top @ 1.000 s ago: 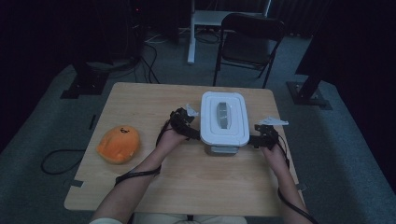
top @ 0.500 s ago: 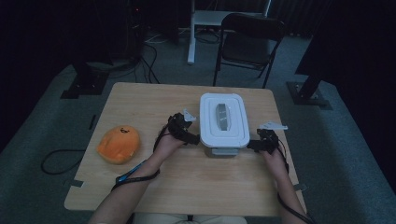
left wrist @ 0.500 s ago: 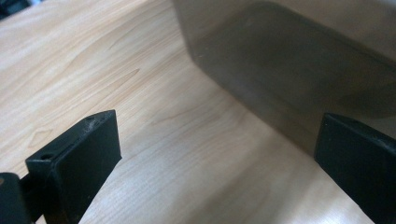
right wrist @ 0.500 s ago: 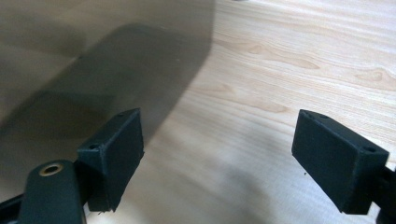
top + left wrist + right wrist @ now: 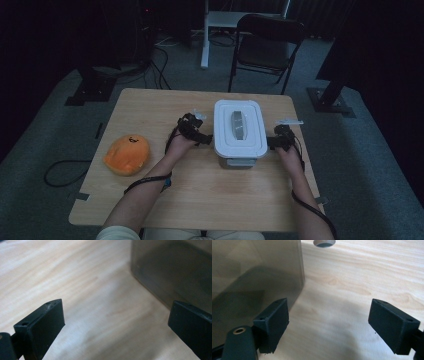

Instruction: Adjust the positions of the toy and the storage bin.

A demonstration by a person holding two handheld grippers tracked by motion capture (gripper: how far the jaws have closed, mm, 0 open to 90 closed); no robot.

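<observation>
A white lidded storage box (image 5: pixel 239 134) is seen standing on the wooden tabletop (image 5: pixel 200 195), right of its middle, with a grey handle recessed in its lid. The left hand-held gripper (image 5: pixel 205 140) is held just beside the box's left wall, and the right hand-held gripper (image 5: pixel 269 143) just beside its right wall, so that the box is flanked by both. In the left gripper view, the jaws of the left hand-held gripper (image 5: pixel 115 327) are spread wide apart with only bare wood between them; the translucent grey wall of the box (image 5: pixel 175 267) is seen close to one jaw, but whether it is touched cannot be told. In the right gripper view, the jaws of the right hand-held gripper (image 5: pixel 329 322) have just been opening and stand wide, nothing being clamped between them, with the box wall (image 5: pixel 254 272) next to one jaw. An orange plush toy (image 5: pixel 126 154) is left lying near the tabletop's left edge, well apart from the box.
</observation>
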